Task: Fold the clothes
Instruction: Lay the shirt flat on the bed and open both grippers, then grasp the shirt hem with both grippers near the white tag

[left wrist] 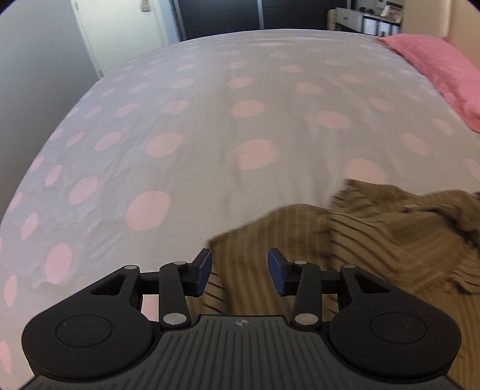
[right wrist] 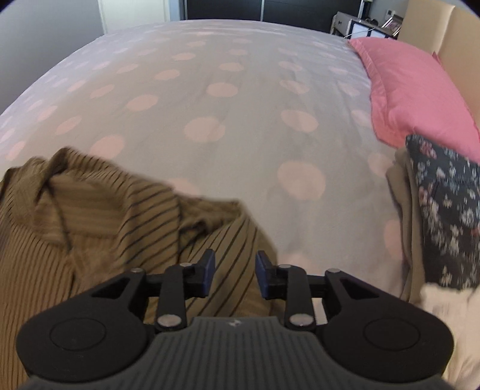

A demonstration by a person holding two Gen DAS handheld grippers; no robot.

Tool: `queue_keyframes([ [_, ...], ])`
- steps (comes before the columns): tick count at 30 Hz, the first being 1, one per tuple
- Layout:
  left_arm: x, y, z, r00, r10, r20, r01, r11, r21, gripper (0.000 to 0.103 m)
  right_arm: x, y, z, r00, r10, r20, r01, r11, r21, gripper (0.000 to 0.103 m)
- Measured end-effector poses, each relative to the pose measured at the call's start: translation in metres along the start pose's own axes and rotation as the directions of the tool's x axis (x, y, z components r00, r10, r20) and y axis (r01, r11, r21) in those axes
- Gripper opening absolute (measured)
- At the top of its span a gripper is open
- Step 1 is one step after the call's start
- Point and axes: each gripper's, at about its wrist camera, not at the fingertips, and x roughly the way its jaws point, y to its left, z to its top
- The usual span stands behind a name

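- Bed (left wrist: 210, 126): wide, covered in a pale grey sheet printed with pink dots; it fills most of both wrist views.
- Striped shirt (right wrist: 90, 216): olive-brown with thin dark stripes, lying crumpled on the near part of the bed. I see it at the lower right of the left wrist view (left wrist: 375, 240) and across the lower left of the right wrist view. Its folds are bunched and uneven; some edges are blurred.
- Left gripper (left wrist: 239, 270): I have its jaws open, with a clear gap between the blue pads (left wrist: 204, 270). Striped fabric shows in the gap; I cannot tell whether the pads touch it.
- Right gripper (right wrist: 234, 276): jaws likewise apart, nothing clamped, positioned over the shirt's right edge.
- Pink pillow (right wrist: 414, 90): at the far right of the bed, against a beige headboard (right wrist: 450, 39).
- Pile of clothes (right wrist: 444, 210): at the right edge of the right wrist view, just in front of the pillow; a dark floral piece lies on top, beige fabric beside it, something white below.
- Shelving unit (left wrist: 363, 21): beyond the bed, details too small to read.
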Motion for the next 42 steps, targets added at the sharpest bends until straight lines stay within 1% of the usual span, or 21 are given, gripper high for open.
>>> queue_keyframes([
  [2, -0.009, -0.022, -0.003, 0.999, -0.047, -0.005, 0.047, 0.998, 0.031, 0.041, -0.001, 0.006, -0.013, 1.000, 0.005, -0.017, -0.005, 1.000, -0.018, 0.038],
  [3, -0.013, -0.033, -0.004, 0.998, -0.068, -0.009, 0.069, 0.997, 0.046, 0.041, -0.001, 0.010, -0.019, 1.000, 0.007, -0.025, -0.008, 1.000, -0.028, 0.042],
  [5, -0.018, -0.056, -0.006, 0.994, -0.106, -0.015, 0.107, 0.991, 0.076, 0.041, -0.002, 0.016, -0.032, 0.999, 0.012, -0.042, -0.014, 0.999, -0.046, 0.046],
  [8, -0.023, -0.087, -0.008, 0.990, -0.138, -0.026, 0.140, 0.983, 0.117, 0.041, -0.004, 0.026, -0.052, 0.998, 0.018, -0.067, -0.023, 0.997, -0.073, 0.053],
  [10, -0.026, -0.103, -0.010, 0.989, -0.146, -0.035, 0.150, 0.979, 0.141, 0.041, -0.005, 0.032, -0.064, 0.996, 0.022, -0.084, -0.029, 0.995, -0.091, 0.052],
  [11, -0.028, -0.109, -0.012, 0.988, -0.147, -0.038, 0.151, 0.977, 0.152, 0.041, -0.005, 0.036, -0.071, 0.995, 0.024, -0.092, -0.033, 0.994, -0.100, 0.047],
  [12, -0.029, -0.114, -0.013, 0.988, -0.147, -0.040, 0.151, 0.975, 0.160, 0.041, -0.006, 0.039, -0.077, 0.995, 0.025, -0.101, -0.036, 0.993, -0.109, 0.026],
  [13, -0.030, -0.117, -0.015, 0.989, -0.145, -0.042, 0.150, 0.974, 0.168, 0.041, -0.006, 0.039, -0.082, 0.994, 0.022, -0.110, -0.034, 0.993, -0.109, 0.011],
  [14, -0.032, -0.119, -0.016, 0.989, -0.141, -0.044, 0.146, 0.974, 0.173, 0.041, -0.005, 0.033, -0.081, 0.993, 0.012, -0.119, -0.022, 0.996, -0.086, 0.002],
  [17, -0.033, -0.118, -0.019, 0.991, -0.123, -0.052, 0.131, 0.975, 0.181, 0.041, -0.011, 0.013, -0.071, 0.993, 0.011, -0.118, -0.013, 1.000, -0.020, 0.002],
  [20, -0.030, -0.105, -0.018, 0.995, -0.087, -0.057, 0.096, 0.980, 0.175, 0.041, -0.022, -0.007, -0.050, 0.993, -0.071, -0.090, 0.070, 0.997, -0.011, 0.002],
  [22, -0.028, -0.096, -0.017, 0.996, -0.063, -0.061, 0.073, 0.983, 0.171, 0.041, -0.029, -0.026, -0.030, 0.989, -0.131, -0.074, 0.132, 0.991, 0.010, 0.002],
  [24, -0.026, -0.087, -0.016, 0.997, -0.039, -0.065, 0.050, 0.985, 0.168, 0.041, -0.030, -0.045, -0.011, 0.977, -0.202, -0.066, 0.204, 0.979, 0.029, 0.002],
  [26, -0.021, -0.075, -0.016, 0.997, -0.023, -0.070, 0.033, 0.989, 0.144, 0.041, -0.022, -0.056, -0.004, 0.967, -0.247, -0.070, 0.250, 0.968, 0.036, 0.002],
  [31, -0.008, -0.045, -0.015, 0.997, -0.020, -0.079, 0.025, 0.998, 0.061, 0.041, -0.004, -0.082, 0.015, 0.931, -0.357, -0.080, 0.361, 0.931, 0.052, 0.002],
  [32, -0.007, -0.040, -0.014, 0.997, -0.025, -0.078, 0.029, 0.998, 0.053, 0.041, 0.000, -0.088, 0.019, 0.922, -0.378, -0.083, 0.383, 0.922, 0.055, 0.003],
  [34, -0.004, -0.035, -0.013, 0.997, -0.043, -0.071, 0.045, 0.998, 0.040, 0.041, 0.007, -0.098, 0.026, 0.903, -0.420, -0.088, 0.426, 0.903, 0.061, 0.010],
  [35, -0.004, -0.032, -0.012, 0.996, -0.053, -0.066, 0.055, 0.998, 0.035, 0.041, 0.009, -0.101, 0.029, 0.898, -0.433, -0.081, 0.439, 0.897, 0.062, 0.025],
  [36, -0.003, -0.031, -0.011, 0.996, -0.065, -0.062, 0.067, 0.997, 0.031, 0.041, 0.006, -0.095, 0.029, 0.903, -0.426, -0.049, 0.429, 0.902, 0.056, 0.037],
  [39, 0.001, -0.035, -0.001, 0.994, -0.104, -0.046, 0.105, 0.994, 0.025, 0.043, -0.006, -0.070, 0.035, 0.928, -0.369, 0.046, 0.369, 0.929, 0.016, 0.037],
  [42, 0.007, -0.049, 0.015, 0.992, -0.128, -0.025, 0.128, 0.991, 0.027, 0.047, -0.011, -0.037, 0.046, 0.973, -0.214, 0.084, 0.215, 0.977, -0.006, 0.038],
])
